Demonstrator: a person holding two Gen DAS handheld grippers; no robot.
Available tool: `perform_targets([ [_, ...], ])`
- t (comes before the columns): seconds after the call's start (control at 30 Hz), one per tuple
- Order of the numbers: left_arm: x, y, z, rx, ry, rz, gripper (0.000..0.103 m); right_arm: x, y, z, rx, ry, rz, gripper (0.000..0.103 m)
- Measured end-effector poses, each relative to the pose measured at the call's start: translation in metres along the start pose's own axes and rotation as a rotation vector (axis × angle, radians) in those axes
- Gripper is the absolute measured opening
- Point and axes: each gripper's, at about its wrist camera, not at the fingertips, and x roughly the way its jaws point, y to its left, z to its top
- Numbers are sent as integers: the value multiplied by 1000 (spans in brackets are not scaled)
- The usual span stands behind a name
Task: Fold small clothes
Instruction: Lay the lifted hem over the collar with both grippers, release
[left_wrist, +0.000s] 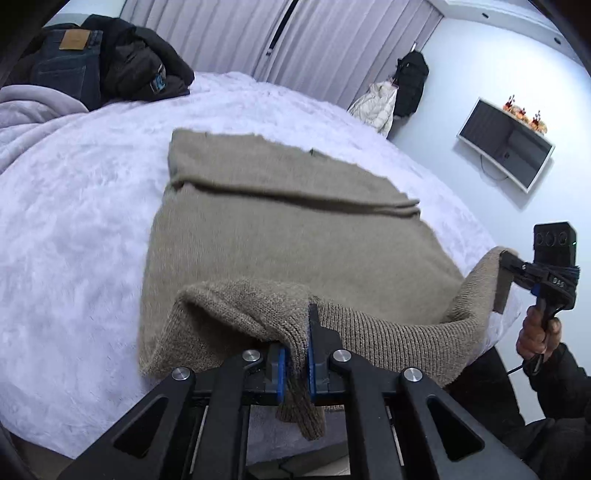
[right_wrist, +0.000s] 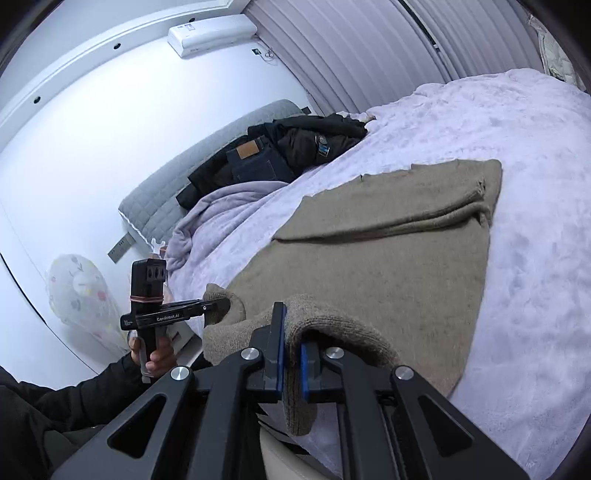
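A beige knit sweater lies on the white fluffy bed cover, its far part folded over in a band. Its near ribbed hem is lifted off the bed between both grippers. My left gripper is shut on one corner of the hem, and cloth hangs down between the blue pads. My right gripper, held by a hand, pinches the other corner. In the right wrist view the right gripper is shut on the sweater hem, and the left gripper grips it at the left.
Folded jeans and a black jacket are piled at the bed's head beside a lilac blanket. A grey headboard stands behind them. Coats hang by the curtains, and a monitor is on the wall.
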Motion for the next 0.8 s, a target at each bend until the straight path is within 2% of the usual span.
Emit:
perform_targets([
  [0.17, -17, 19, 28, -79, -87, -38, 9, -10, -10, 21, 61, -73, 16, 7],
  [0.4, 2, 12, 120, -66, -129, -25, 9, -13, -31, 84, 135, -158, -54, 7],
  [0.57, 55, 22, 176, -59, -61, 11, 9, 15, -66, 130, 218, -152, -127, 7],
  [0.67, 90, 39, 199, -101, -6, 10, 9, 41, -85, 151, 253, -127, -158, 7],
  [0.8, 121, 60, 222, -143, 19, 17, 9, 72, -106, 174, 275, -100, -212, 7],
])
